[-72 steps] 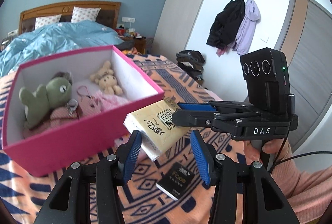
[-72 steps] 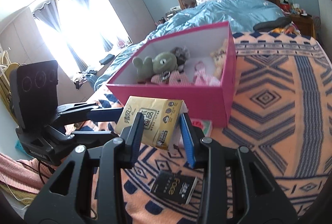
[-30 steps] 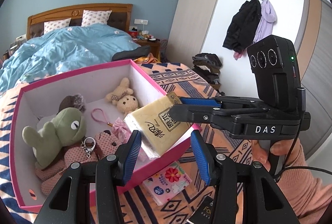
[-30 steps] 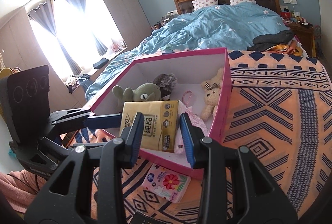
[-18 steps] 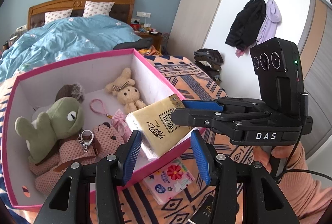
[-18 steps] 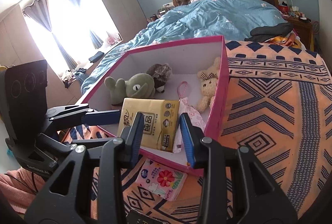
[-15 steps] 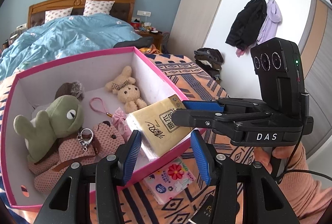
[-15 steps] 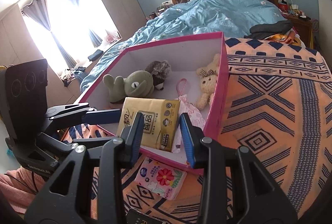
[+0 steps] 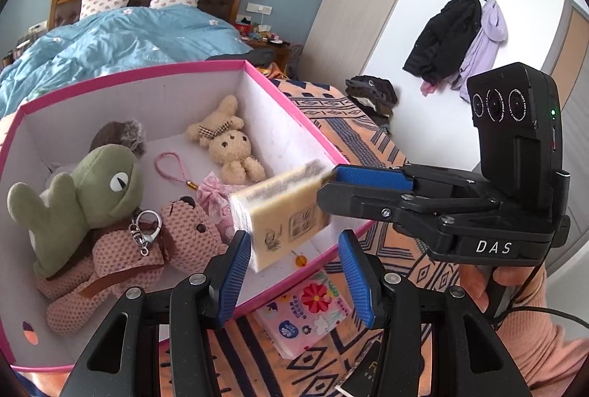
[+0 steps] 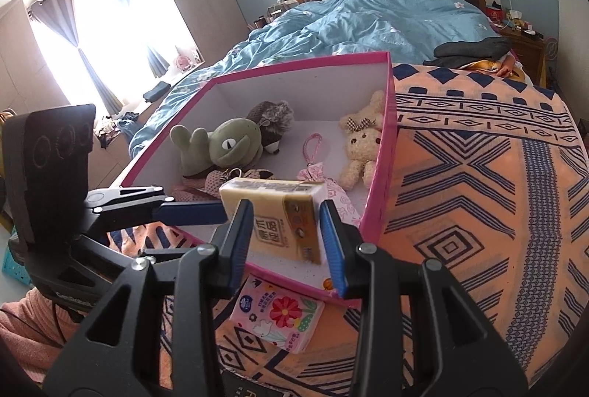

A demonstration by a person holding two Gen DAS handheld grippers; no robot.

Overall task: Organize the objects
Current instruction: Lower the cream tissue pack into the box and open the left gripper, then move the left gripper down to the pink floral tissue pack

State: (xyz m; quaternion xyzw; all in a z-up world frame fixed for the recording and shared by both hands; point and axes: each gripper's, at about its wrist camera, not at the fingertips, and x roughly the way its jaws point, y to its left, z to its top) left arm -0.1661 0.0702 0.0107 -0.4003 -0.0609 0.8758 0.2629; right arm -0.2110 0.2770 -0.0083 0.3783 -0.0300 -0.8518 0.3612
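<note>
The right claw (image 10: pixel 285 205) is pinching the yellow plastic-wrapped tissue pack (image 10: pixel 279 213) by one end only, tilted on edge just inside the near wall of the pink cardboard box (image 9: pixel 294 109). The left claw (image 9: pixel 294 236) is spread around the pack without clamping it. The pack looks smeared in the left wrist view, so it may be swivelling in that narrow grip. Let go here, it could catch the rim and tumble out onto the patterned orange blanket (image 10: pixel 478 213) beside the flowered pink tissue packet (image 9: pixel 305 312), or land askew on the pink knitted bear (image 9: pixel 176 235).
</note>
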